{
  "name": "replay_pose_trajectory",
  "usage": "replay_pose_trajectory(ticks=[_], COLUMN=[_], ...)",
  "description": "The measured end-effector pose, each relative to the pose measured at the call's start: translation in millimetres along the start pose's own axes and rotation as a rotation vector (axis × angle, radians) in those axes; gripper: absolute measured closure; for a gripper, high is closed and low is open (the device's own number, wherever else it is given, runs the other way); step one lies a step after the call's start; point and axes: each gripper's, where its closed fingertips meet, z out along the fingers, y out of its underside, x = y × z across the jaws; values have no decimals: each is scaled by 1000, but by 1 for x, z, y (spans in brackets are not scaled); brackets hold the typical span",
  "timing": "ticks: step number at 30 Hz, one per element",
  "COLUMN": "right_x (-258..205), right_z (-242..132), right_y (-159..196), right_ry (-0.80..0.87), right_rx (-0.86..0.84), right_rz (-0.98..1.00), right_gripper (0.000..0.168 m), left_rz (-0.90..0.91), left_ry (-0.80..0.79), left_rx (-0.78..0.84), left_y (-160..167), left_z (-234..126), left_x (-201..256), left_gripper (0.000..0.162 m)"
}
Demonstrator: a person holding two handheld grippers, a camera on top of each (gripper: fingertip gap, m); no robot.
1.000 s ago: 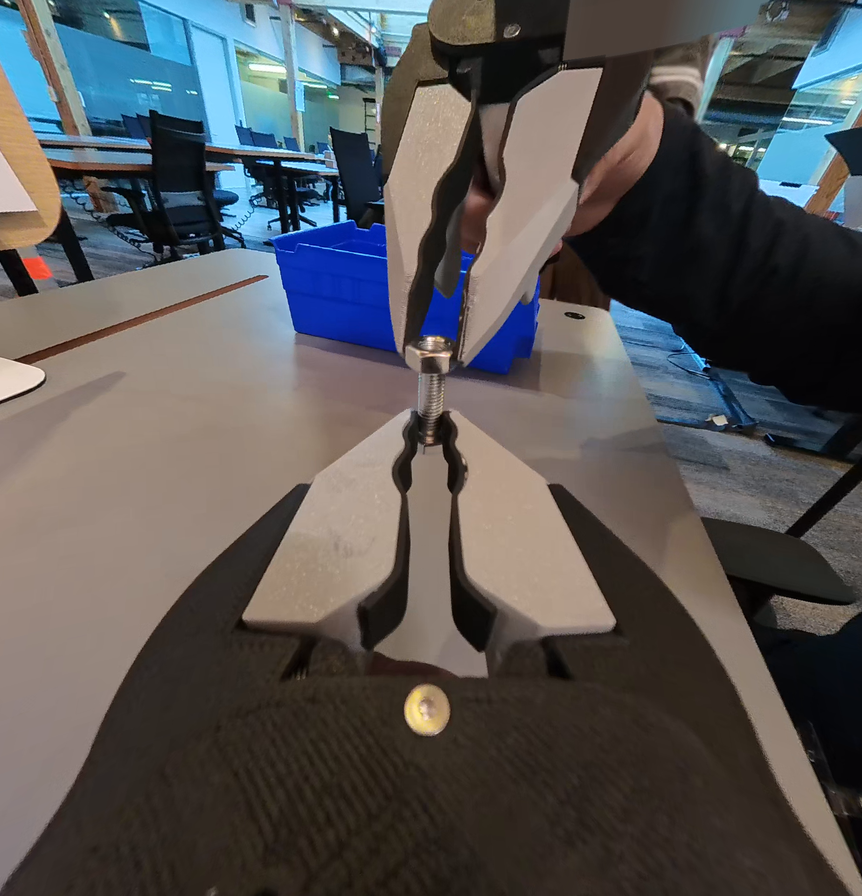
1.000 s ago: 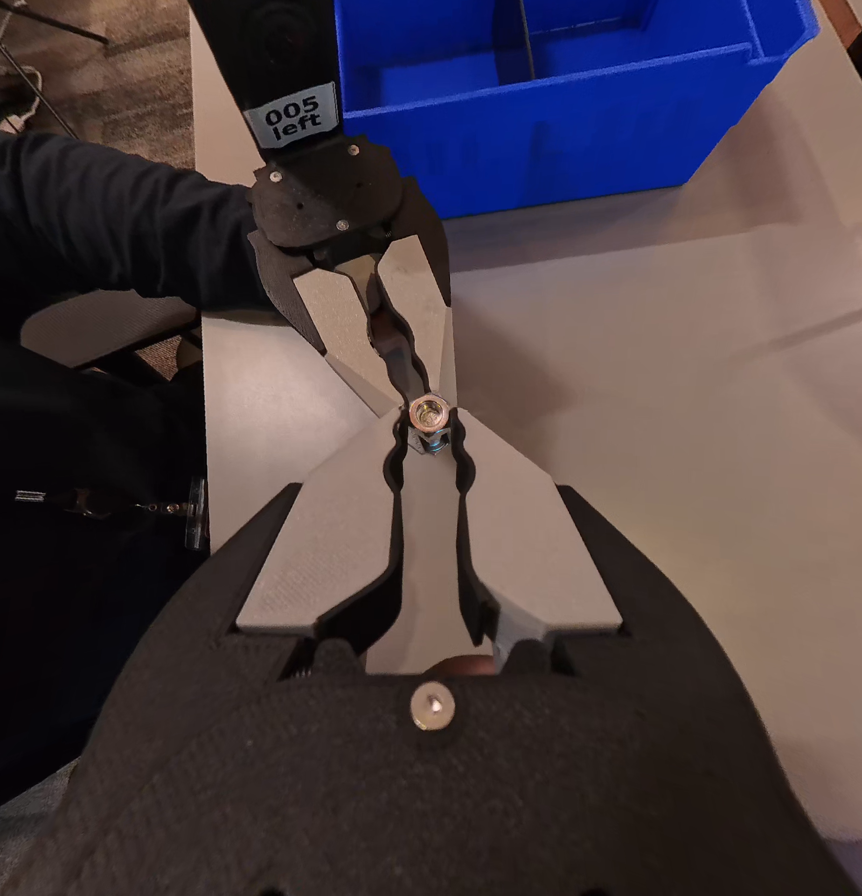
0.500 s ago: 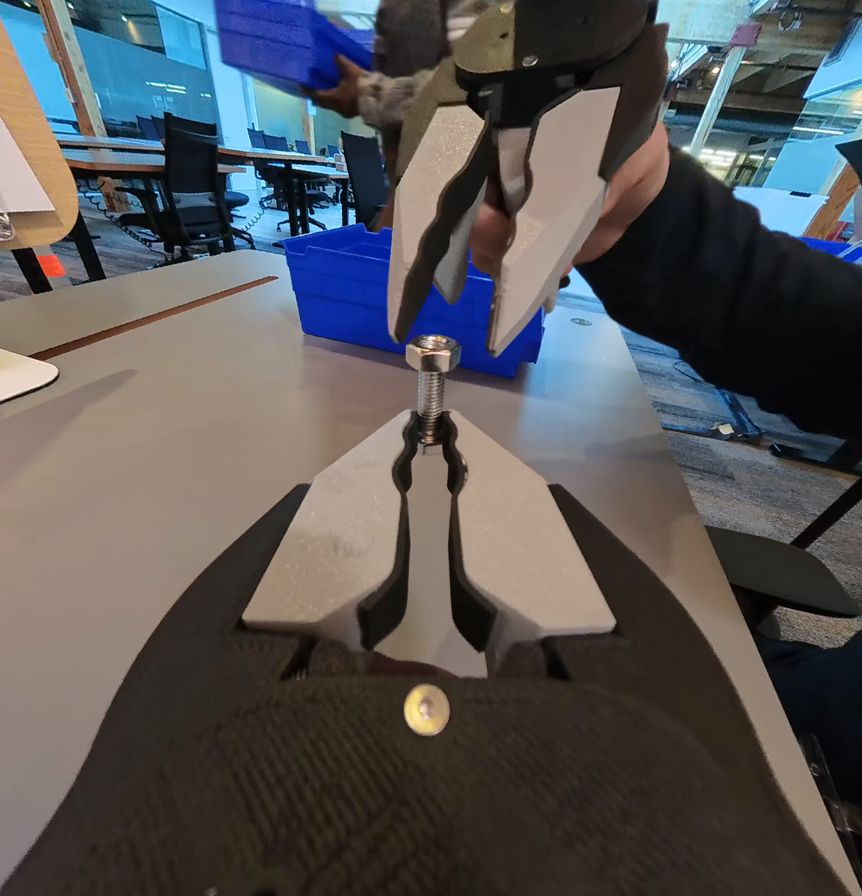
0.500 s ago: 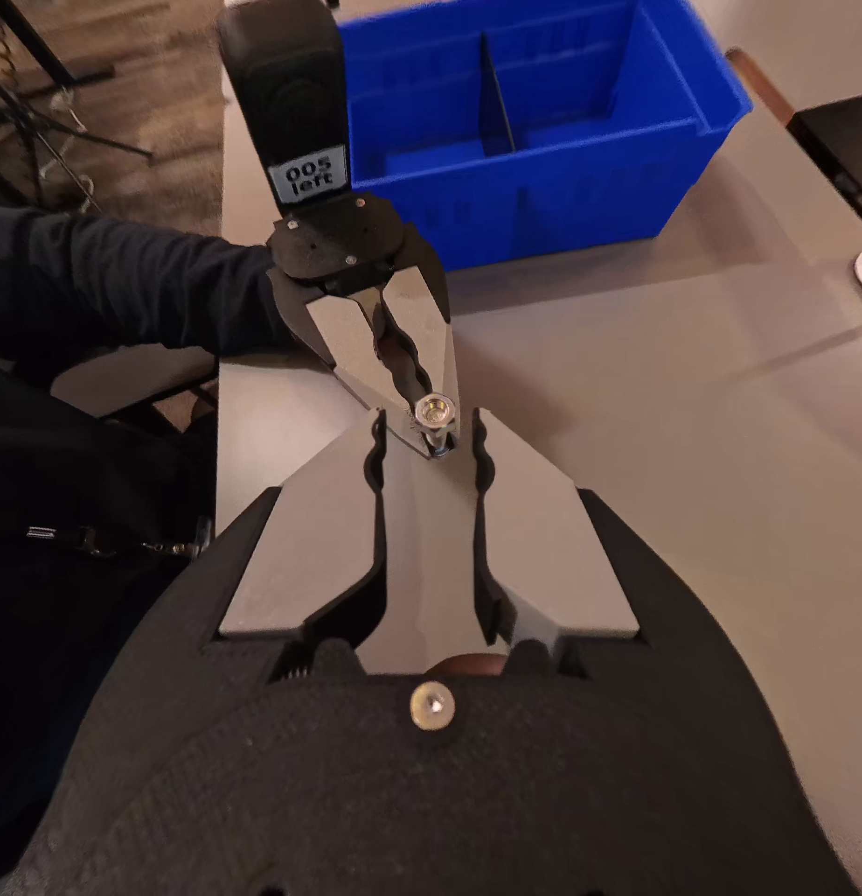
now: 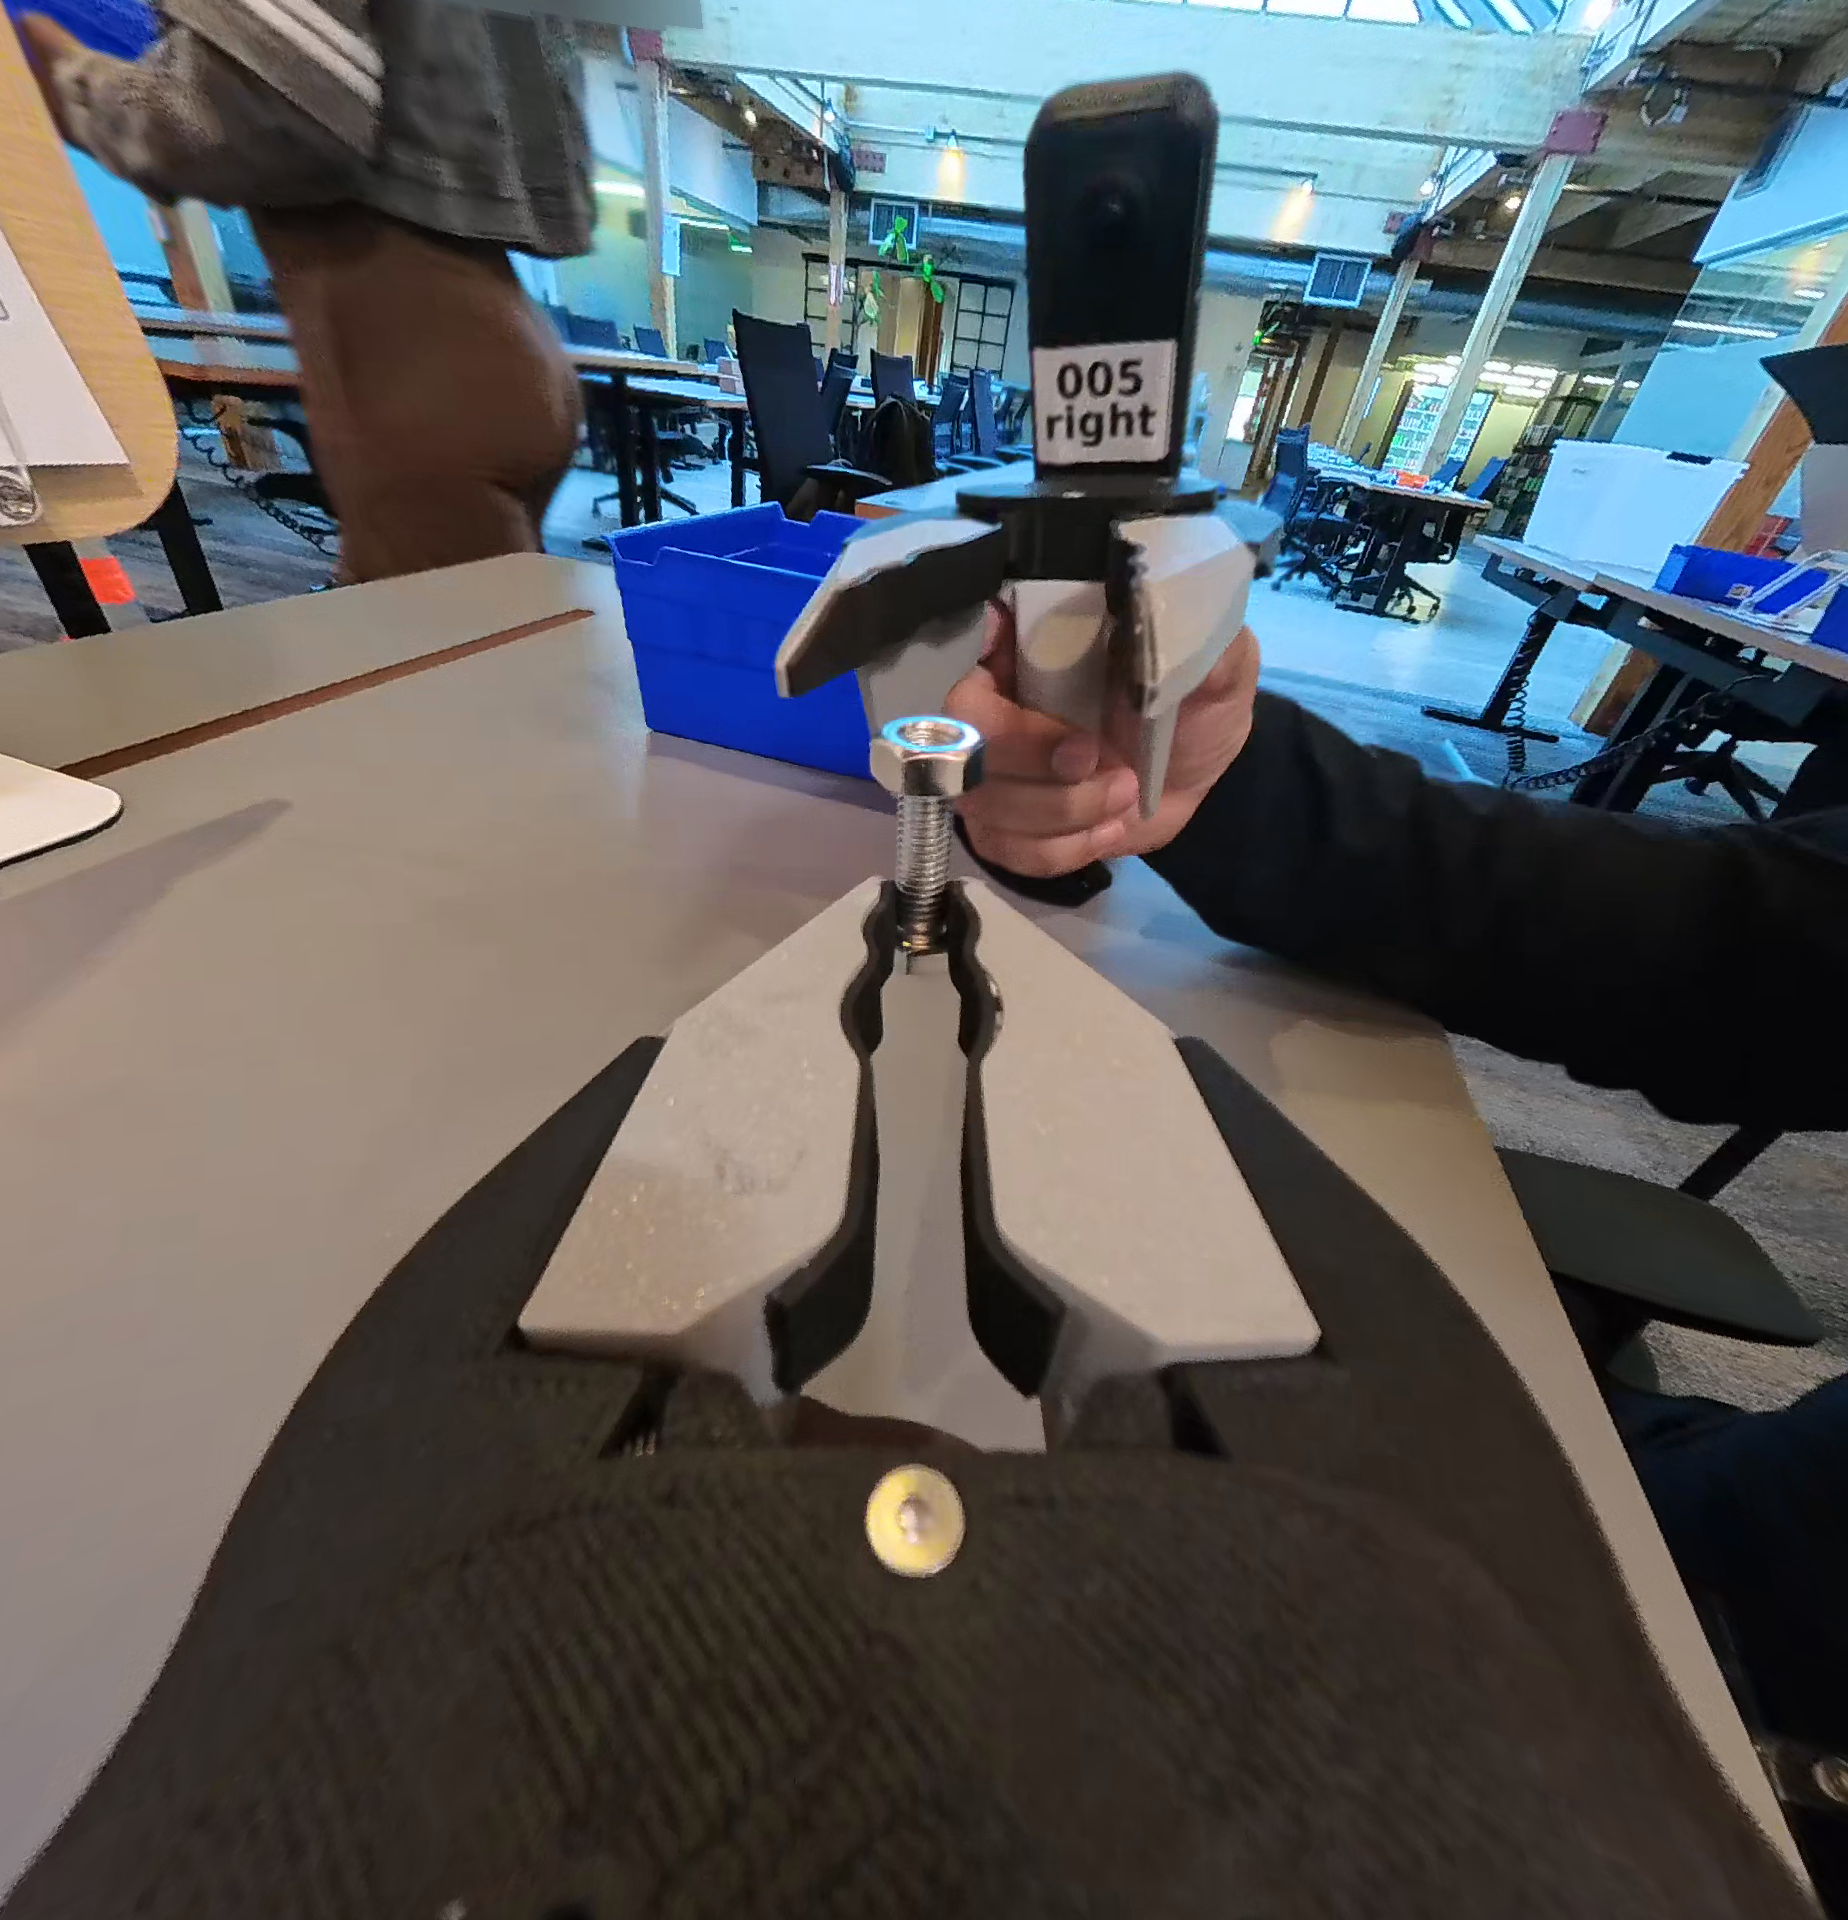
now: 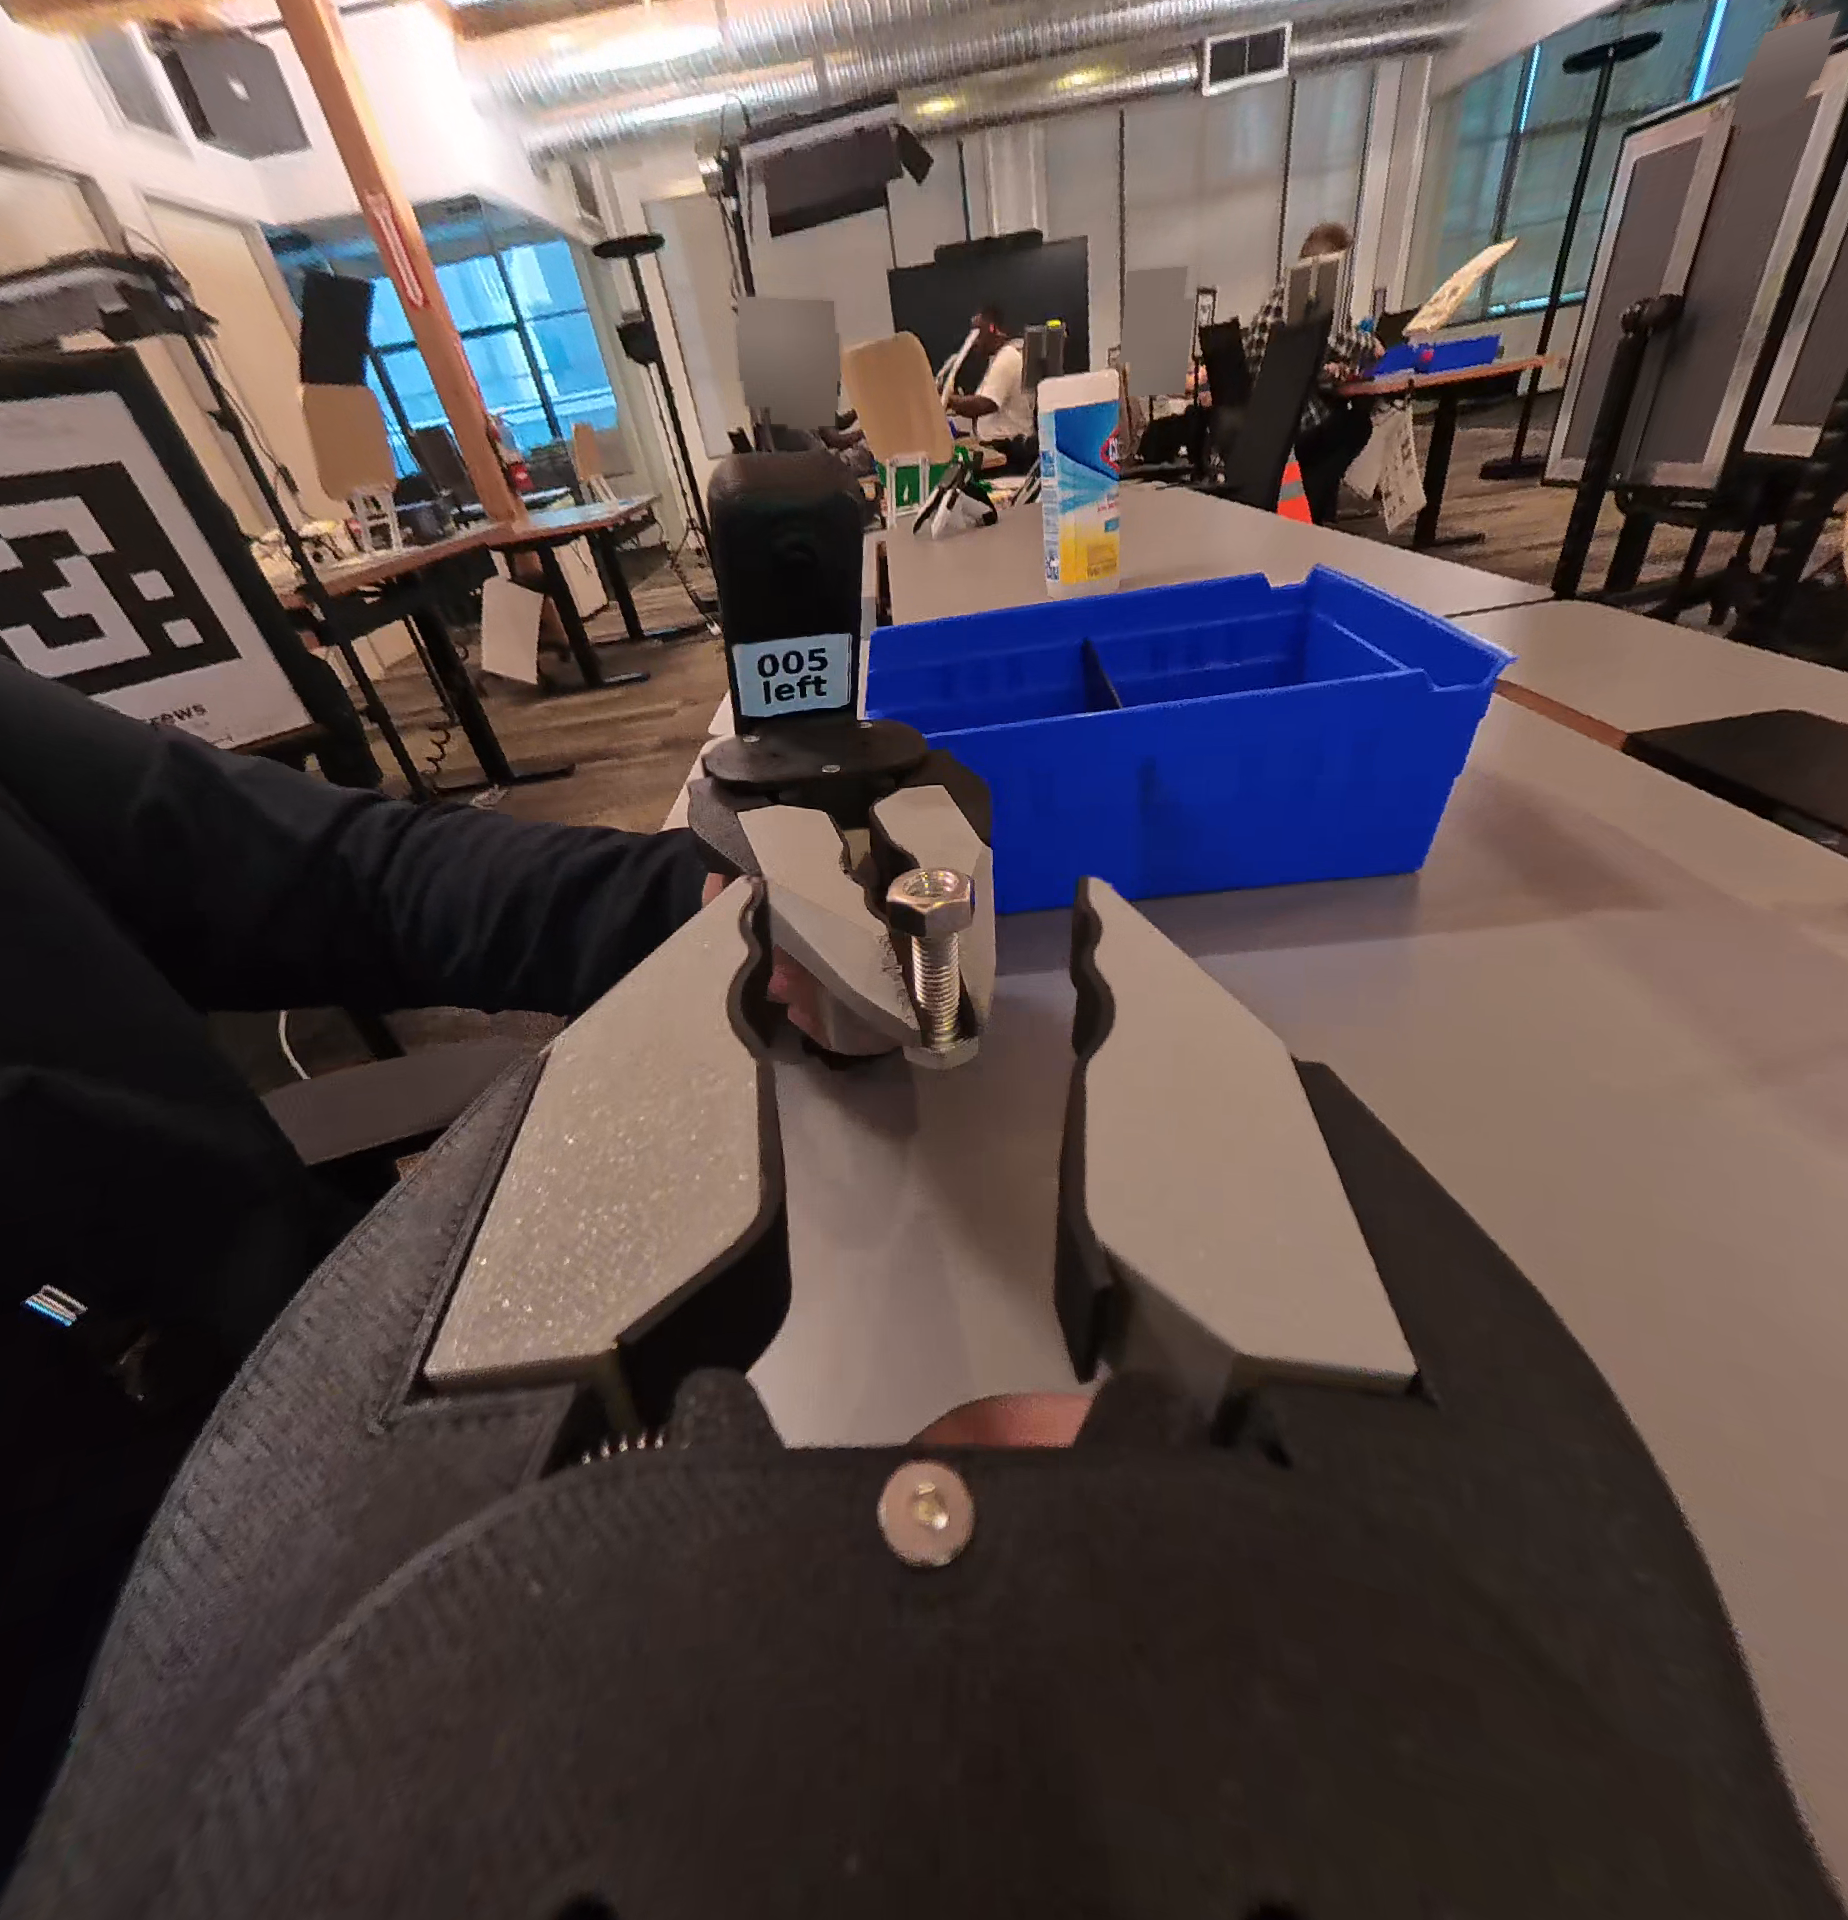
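Left wrist view: left tongs (image 5: 922, 920) are clamped narrow on the lower threads of a bolt (image 5: 922, 852), which stands upright at 12 o'clock from the tips, long axis vertical, with a hex nut (image 5: 926, 753) sitting at its top end. A second ago the right tongs (image 5: 967, 707) pinched that nut from above; now they have let go and backed off to 1 o'clock, spread wide, empty, tilted level rather than pointing down. So the nut stays on the bolt without help, and the bolt has not shifted in the grip. A blue bin (image 5: 733, 634) sits on the grey surface (image 5: 380, 883) behind, at 11 o'clock.

Right wrist view: right tongs (image 6: 915, 935) are wide apart with nothing between them. The bolt (image 6: 939, 982) shows in the gap, apart from both fingers, held by the left tongs (image 6: 941, 1039) at its lower end, nut (image 6: 928, 902) up, threaded bore facing the ceiling. Bin (image 6: 1190, 790) is at 1 o'clock, well apart from the bolt. It has a divider; I cannot see anything inside.
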Motion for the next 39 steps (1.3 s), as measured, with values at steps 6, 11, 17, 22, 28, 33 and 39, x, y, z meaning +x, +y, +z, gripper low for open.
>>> replay_pose_trajectory(ticks=[6, 11, 17, 22, 28, 33, 39], right_x=[-9, -18, -21, -21, -23, -26, -27], right_z=[-1, 4, 9, 8, 9, 10, 13], right_y=[-2, -3, 1, -2, 1, 2, 5], right_ry=[-14, -32, -35, -24, -33, -43, -51], right_rx=[36, 37, 18, 35, 26, 23, 8], right_rz=[-40, -65, -72, -79, -70, -79, -83], right_gripper=[107, 105, 104, 106, 106, 106, 106], left_rz=[-12, -17, -23, -14, -10, -8, -8], left_ry=[29, 40, 34, 38, 65, 68, 93], left_rx=[5, 4, 17, 17, 19, 14, 9], left_y=[-1, -1, -2, -2, -1, -1, 0], left_z=[2, 3, 2, 2, 2, 2, 3], left_x=[6, 8, 7, 8, 12, 13, 18], left_gripper=[155, 155, 155, 155, 155, 155, 155])
